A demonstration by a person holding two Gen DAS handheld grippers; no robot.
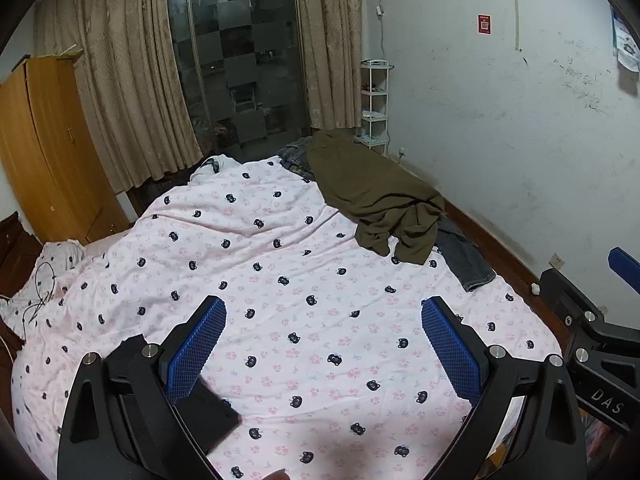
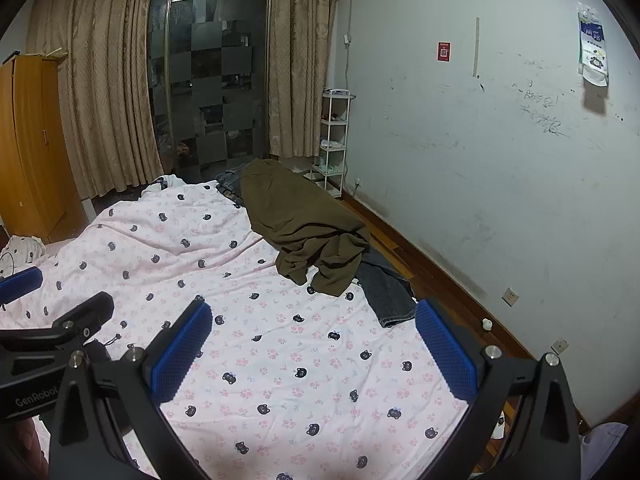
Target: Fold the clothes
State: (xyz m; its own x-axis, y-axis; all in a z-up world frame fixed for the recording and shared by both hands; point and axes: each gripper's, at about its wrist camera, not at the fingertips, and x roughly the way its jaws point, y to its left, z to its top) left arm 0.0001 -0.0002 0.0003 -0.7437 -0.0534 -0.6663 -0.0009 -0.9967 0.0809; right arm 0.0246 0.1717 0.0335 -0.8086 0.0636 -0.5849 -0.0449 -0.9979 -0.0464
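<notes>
A crumpled olive-green garment (image 1: 372,192) (image 2: 304,224) lies at the bed's far right, well beyond both grippers. Dark jeans (image 1: 464,260) (image 2: 388,292) stick out from under it at the bed's right edge. My left gripper (image 1: 324,312) hovers open over the pink bear-print cover (image 1: 280,240), with nothing between its blue pads. Beside it, my right gripper (image 2: 314,312) also stands open and empty over the cover (image 2: 280,360). Each gripper shows in the other's view: the right gripper (image 1: 596,280) and the left gripper (image 2: 52,300). A black cloth piece (image 1: 208,416) lies under my left finger, partly hidden.
More denim (image 1: 294,156) is heaped at the far end of the bed. A wooden wardrobe (image 1: 44,148) stands left, with curtains and a glass door behind. A white shelf rack (image 2: 334,140) stands in the corner. Wooden floor (image 2: 420,264) runs along the right wall. A pillow with a cable (image 1: 44,280) lies left.
</notes>
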